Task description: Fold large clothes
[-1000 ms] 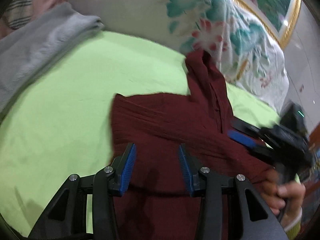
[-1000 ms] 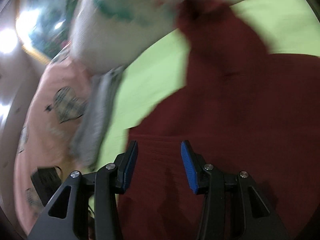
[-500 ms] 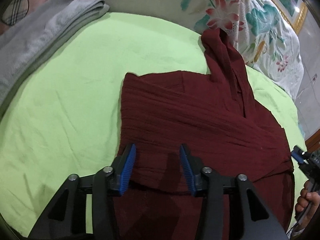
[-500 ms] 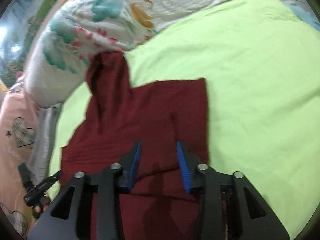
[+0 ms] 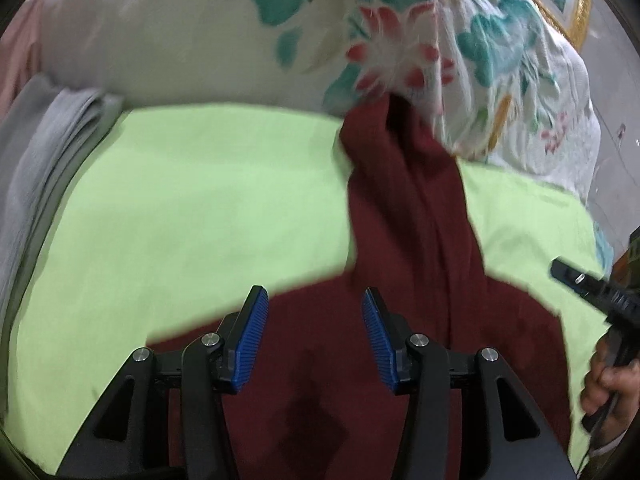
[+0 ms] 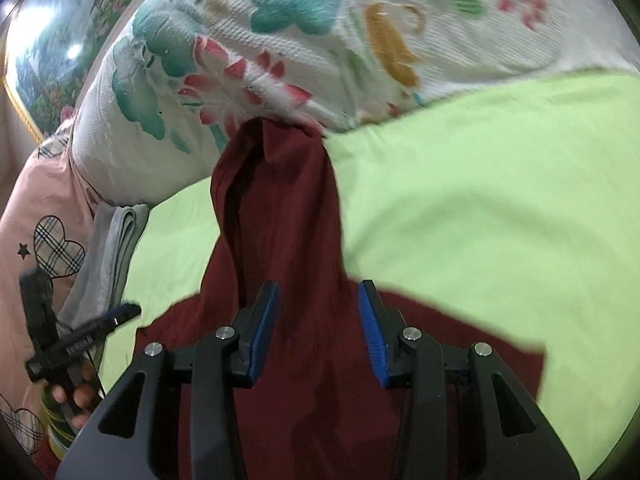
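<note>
Two blue-padded fingers [image 5: 253, 340] of the left gripper [image 5: 316, 340] stand partly apart, having just been opening, with nothing between them; the maroon garment [image 5: 408, 240] lies beneath and ahead on the green bed sheet [image 5: 200, 200], one strip reaching up to the floral quilt [image 5: 400, 40]. The right gripper [image 5: 580, 284] shows at the far right.

In the right wrist view, the right gripper [image 6: 318, 332] is likewise partly open and empty, its jaws having just narrowed, above the garment [image 6: 280, 208]. Grey folded cloth [image 6: 108, 248] lies left.

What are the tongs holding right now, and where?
Nothing. Both the left tongs and right tongs stand open above the red garment, pads clear of it.
</note>
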`<state>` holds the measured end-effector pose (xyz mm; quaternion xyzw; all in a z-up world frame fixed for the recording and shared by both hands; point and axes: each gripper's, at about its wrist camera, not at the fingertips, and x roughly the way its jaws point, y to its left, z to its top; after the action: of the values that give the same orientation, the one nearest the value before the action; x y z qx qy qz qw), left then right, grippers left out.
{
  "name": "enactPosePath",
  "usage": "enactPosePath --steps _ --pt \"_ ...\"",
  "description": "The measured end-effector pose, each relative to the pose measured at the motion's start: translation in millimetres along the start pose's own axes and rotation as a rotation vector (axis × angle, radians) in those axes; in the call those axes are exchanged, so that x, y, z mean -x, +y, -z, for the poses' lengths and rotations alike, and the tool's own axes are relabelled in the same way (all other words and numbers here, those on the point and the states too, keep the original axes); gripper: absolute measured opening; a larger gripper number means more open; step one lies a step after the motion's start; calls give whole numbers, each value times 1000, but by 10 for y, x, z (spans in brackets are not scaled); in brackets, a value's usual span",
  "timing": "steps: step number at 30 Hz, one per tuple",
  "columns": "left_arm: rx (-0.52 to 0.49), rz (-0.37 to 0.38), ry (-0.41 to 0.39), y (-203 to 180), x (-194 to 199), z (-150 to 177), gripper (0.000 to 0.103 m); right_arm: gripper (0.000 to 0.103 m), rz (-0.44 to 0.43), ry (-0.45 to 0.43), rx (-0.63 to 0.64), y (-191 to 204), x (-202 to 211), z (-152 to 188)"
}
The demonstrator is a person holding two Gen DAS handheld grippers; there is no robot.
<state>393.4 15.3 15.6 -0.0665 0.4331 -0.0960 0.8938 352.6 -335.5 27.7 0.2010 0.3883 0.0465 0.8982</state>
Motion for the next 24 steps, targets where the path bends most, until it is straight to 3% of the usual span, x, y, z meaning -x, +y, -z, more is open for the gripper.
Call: enactPosePath --steps 7,13,15,16,17,18,19,24 --pt "68 107 22 -62 -647 -988 56 42 -42 17 15 57 -735 -706" --pt "77 158 85 -181 -1274 -1434 61 42 -33 26 37 55 -1231 -1076" --pt "60 113 92 -217 -1454 -1505 60 42 -23 39 42 28 -1388 -1158" --pt "55 87 97 -229 -1557 -1526 58 42 -23 44 42 15 -1440 -1183" --pt "52 80 97 -238 -1616 -1537 47 39 -22 48 37 -10 -1501 -1206" --pt "43 79 96 -259 -1687 -1547 19 33 -24 49 26 -44 -1552 -1228" --pt "32 72 102 -278 -1745 -1547 5 6 -30 53 12 -76 -1583 -1244" --pt "-12 36 23 -360 -1563 -1434 4 3 -96 8 -34 -136 -1307 -1223"
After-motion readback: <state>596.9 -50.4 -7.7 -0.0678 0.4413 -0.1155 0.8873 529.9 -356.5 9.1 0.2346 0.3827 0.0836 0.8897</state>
